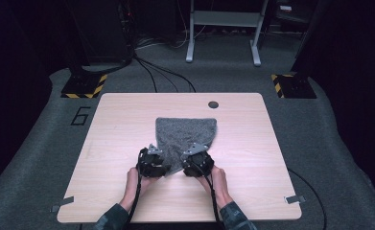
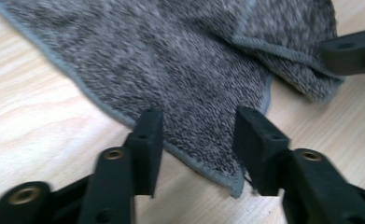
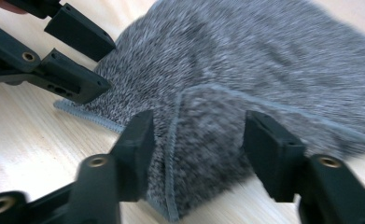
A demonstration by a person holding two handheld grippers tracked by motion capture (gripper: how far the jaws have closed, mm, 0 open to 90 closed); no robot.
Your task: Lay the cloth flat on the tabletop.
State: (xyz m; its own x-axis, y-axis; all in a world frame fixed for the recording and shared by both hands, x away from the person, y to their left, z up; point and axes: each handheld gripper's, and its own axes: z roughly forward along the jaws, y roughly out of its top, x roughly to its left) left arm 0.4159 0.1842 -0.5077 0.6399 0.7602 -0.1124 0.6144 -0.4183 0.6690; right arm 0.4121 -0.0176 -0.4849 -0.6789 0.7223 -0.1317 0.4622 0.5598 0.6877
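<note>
Left hand-held gripper (image 1: 157,152) at the near left corner of the grey towel (image 1: 187,133), jaws spread astride the hem, not pinching, towel lying mid-table (image 1: 118,143), right hand-held gripper (image 1: 194,152) at its near right folded corner, jaws spread over the fold

The towel (image 1: 185,134) is a grey, speckled terry cloth with a stitched grey hem, lying flat on the wooden table near its middle. Its far edge runs straight and wide, while its sides narrow toward the near edge. At the near right, a corner is folded over onto the cloth (image 3: 217,126), its hem showing on top.
</note>
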